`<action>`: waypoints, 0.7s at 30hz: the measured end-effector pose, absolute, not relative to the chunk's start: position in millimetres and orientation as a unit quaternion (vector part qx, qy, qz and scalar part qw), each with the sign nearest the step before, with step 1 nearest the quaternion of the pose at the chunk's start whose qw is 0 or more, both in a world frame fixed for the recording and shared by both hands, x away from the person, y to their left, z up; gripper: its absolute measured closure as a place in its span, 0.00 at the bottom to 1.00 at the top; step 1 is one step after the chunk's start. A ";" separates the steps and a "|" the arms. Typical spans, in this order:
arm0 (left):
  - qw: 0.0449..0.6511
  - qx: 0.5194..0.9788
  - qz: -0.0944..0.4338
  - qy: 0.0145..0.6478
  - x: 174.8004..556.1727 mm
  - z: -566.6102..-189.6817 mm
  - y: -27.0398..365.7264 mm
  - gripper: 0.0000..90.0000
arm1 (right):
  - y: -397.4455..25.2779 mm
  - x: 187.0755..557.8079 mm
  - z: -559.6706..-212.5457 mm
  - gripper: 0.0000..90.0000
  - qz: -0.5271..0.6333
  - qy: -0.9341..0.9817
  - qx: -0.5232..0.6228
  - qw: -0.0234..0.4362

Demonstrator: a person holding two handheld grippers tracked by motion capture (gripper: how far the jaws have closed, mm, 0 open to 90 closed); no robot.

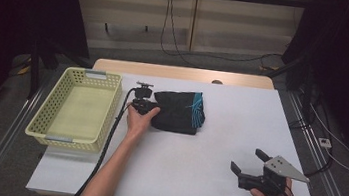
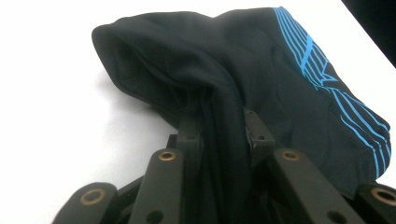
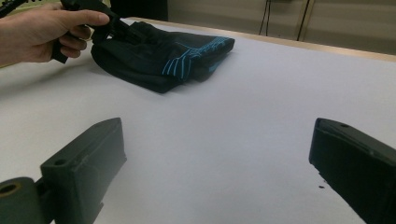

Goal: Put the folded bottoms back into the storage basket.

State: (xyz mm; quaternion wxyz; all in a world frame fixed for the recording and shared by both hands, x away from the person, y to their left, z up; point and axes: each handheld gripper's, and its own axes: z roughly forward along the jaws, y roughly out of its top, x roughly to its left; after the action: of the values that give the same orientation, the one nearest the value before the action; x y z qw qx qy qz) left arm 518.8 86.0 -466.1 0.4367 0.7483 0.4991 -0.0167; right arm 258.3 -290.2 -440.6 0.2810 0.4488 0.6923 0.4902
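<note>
A folded black garment (image 1: 179, 110) with blue stripes lies on the white table, just right of the basket. My left gripper (image 1: 153, 109) is at the garment's left edge and is shut on a fold of the black cloth (image 2: 224, 130), which is pinched between its jaws. From the right gripper view the garment (image 3: 159, 58) lies far off, with the person's left hand (image 3: 32, 35) beside it. My right gripper (image 1: 249, 160) rests near the table's front right corner, open, with bare table between its fingers (image 3: 88, 163).
A pale yellow mesh basket (image 1: 41, 117) with nothing in it stands at the table's left side. A black cable (image 1: 107, 140) trails from the left gripper along the basket's right wall. Dark stands and floor cables surround the table (image 1: 241, 111).
</note>
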 end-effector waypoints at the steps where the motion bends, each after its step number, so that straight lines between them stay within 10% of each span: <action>1: 0.439 0.748 -0.017 0.498 518.5 -465.1 86.7 0.82 | -290.4 258.4 -440.6 0.04 0.491 0.692 0.450 0.280; 21: 0.484 0.745 0.032 0.457 506.6 -430.5 84.3 0.82 | -291.8 257.4 -440.1 0.04 0.491 0.690 0.451 0.281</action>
State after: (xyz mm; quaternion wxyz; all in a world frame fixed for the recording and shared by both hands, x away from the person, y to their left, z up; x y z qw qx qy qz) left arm 506.6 84.3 -430.5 0.4842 0.7452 0.4573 0.0322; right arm 257.4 -291.8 -440.1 0.2813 0.4508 0.6904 0.4910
